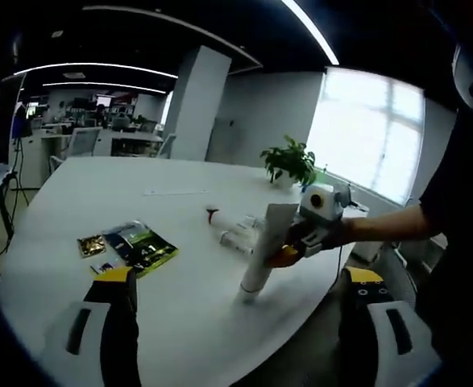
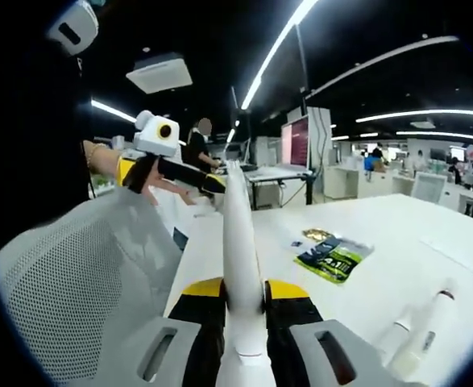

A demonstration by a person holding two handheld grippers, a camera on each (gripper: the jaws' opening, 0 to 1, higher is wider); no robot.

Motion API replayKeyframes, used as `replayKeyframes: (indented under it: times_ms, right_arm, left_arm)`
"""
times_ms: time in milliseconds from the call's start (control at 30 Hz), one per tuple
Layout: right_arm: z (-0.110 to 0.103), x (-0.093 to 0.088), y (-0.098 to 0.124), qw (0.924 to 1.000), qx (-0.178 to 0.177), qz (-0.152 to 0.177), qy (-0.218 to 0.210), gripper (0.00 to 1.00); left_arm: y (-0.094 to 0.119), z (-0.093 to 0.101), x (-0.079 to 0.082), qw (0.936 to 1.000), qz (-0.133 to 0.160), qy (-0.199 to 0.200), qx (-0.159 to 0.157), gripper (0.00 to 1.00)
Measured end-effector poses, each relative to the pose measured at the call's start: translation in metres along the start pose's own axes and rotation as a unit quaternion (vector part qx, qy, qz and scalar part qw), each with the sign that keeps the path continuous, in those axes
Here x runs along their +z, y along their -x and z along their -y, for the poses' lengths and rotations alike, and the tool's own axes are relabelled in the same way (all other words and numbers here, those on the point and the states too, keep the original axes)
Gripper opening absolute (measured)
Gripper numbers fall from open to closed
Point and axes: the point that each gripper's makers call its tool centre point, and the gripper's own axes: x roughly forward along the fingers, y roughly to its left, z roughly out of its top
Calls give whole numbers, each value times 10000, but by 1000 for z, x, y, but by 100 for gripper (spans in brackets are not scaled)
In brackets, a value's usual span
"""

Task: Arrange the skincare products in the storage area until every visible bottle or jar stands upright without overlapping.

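On the white table [image 1: 180, 306], your right gripper [image 2: 244, 302] clamps a white tube [image 1: 262, 250]; your left gripper's [image 1: 244, 282] jaws stand apart.

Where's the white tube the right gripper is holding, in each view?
Left gripper view: white tube right of centre, standing tilted on the table, clamped by the right gripper.
Right gripper view: tube runs up the centre from between the jaws.
Shared landmark: green packet.

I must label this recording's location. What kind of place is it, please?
Most likely an open-plan office: a large white table, rows of desks with office chairs, long ceiling strip lights, and a mesh chair back close by.
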Motion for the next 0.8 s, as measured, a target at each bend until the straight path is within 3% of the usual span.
replayKeyframes:
  times_ms: [367,800]
  right_arm:
    - [3,-2,-3,9983,97,-438,365,7]
    - [44,3,-15,9966,212,-533,585,7]
  left_arm:
    - [10,-6,3,9997,18,149,174,97]
    - [9,-13,1,9991,-32,322,258,96]
